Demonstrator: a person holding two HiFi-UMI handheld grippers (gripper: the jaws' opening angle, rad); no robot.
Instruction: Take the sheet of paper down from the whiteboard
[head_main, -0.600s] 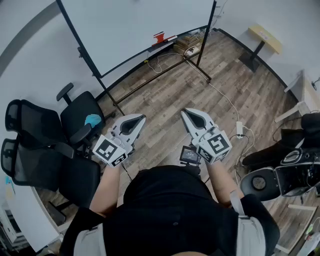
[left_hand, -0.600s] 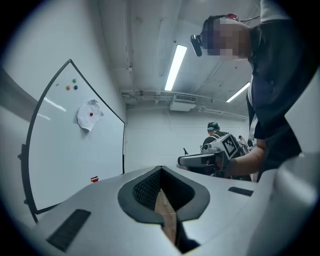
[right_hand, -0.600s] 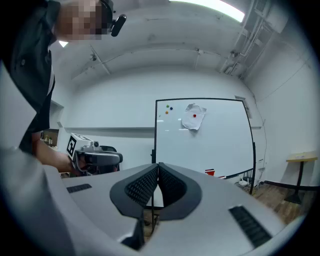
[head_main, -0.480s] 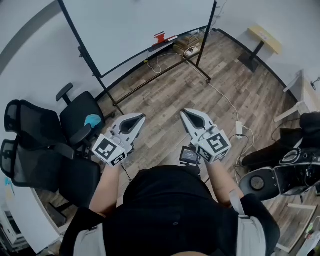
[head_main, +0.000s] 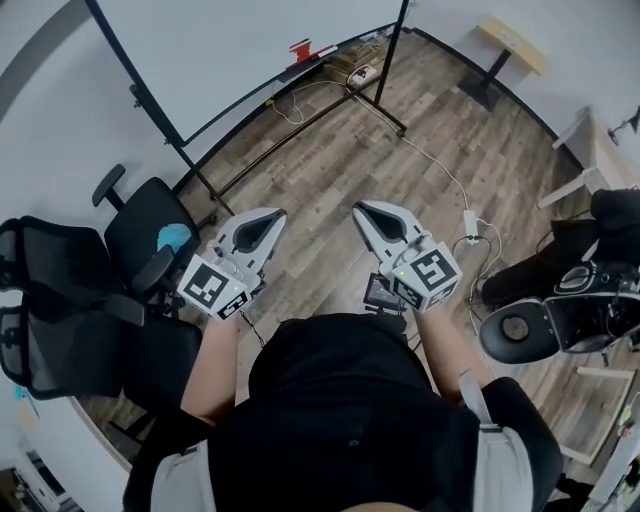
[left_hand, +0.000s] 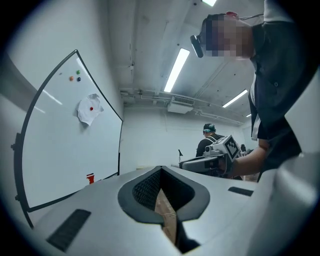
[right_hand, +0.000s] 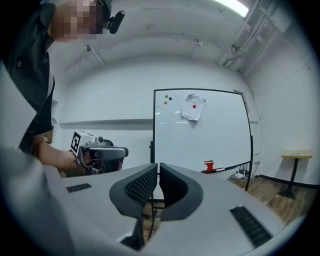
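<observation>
The sheet of paper (right_hand: 193, 107) hangs crumpled near the top of the whiteboard (right_hand: 200, 132), pinned by a red magnet. It also shows in the left gripper view, paper (left_hand: 90, 109) on the whiteboard (left_hand: 70, 150). In the head view only the board's lower part (head_main: 250, 50) is visible and the paper is out of frame. My left gripper (head_main: 273, 215) and right gripper (head_main: 362, 210) are held side by side at waist height, well short of the board. Both are shut with nothing between the jaws, left gripper (left_hand: 161, 172), right gripper (right_hand: 158, 167).
Two black office chairs (head_main: 70, 300) stand at the left, one with a blue object (head_main: 172, 238) on its seat. A cable and power strip (head_main: 468, 222) lie on the wood floor. A red eraser (head_main: 300, 50) sits on the board's tray. Another person (left_hand: 210, 137) stands far off.
The head view has shifted, so the whiteboard sits higher and further left in frame. Both grippers keep the same pose side by side, still shut.
</observation>
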